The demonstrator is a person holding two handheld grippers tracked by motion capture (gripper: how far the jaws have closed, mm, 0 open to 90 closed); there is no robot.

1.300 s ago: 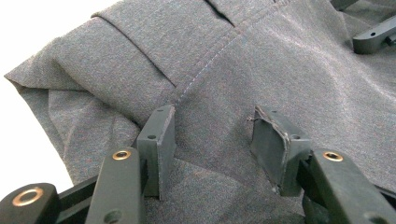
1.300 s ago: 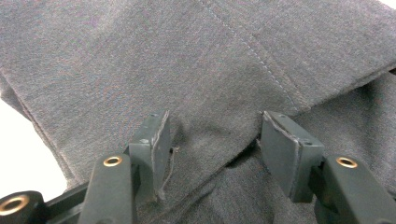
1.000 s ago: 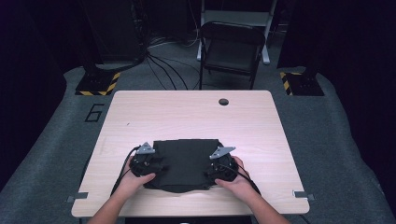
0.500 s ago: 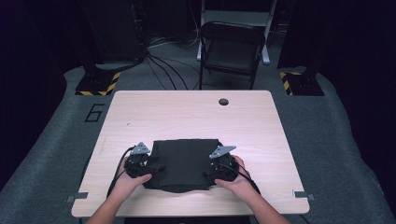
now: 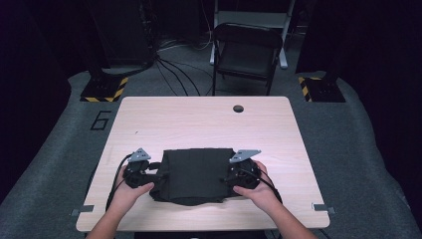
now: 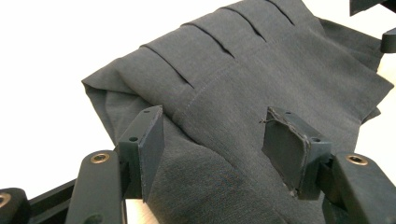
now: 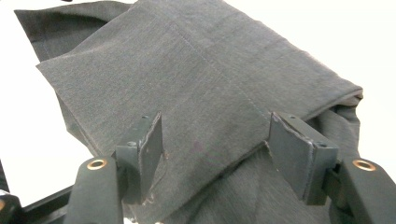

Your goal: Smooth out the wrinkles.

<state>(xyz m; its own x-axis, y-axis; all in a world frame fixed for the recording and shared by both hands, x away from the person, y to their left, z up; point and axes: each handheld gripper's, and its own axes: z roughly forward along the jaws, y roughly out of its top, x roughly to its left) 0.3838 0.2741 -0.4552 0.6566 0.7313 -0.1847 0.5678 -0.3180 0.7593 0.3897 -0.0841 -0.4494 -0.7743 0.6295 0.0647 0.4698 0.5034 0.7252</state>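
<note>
Folded dark cloth lies on the surface's near edge, its long axis running between the left gripper and right gripper; both jaws, just opened wide, hover over its ends, equally near.

Dark grey cloth on pale wood table; black hand-held gripper

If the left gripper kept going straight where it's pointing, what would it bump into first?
Most likely the dark folded cloth. The left gripper has its fingers open and aims right at it; the cloth looks very near, though depth is unclear.
</note>
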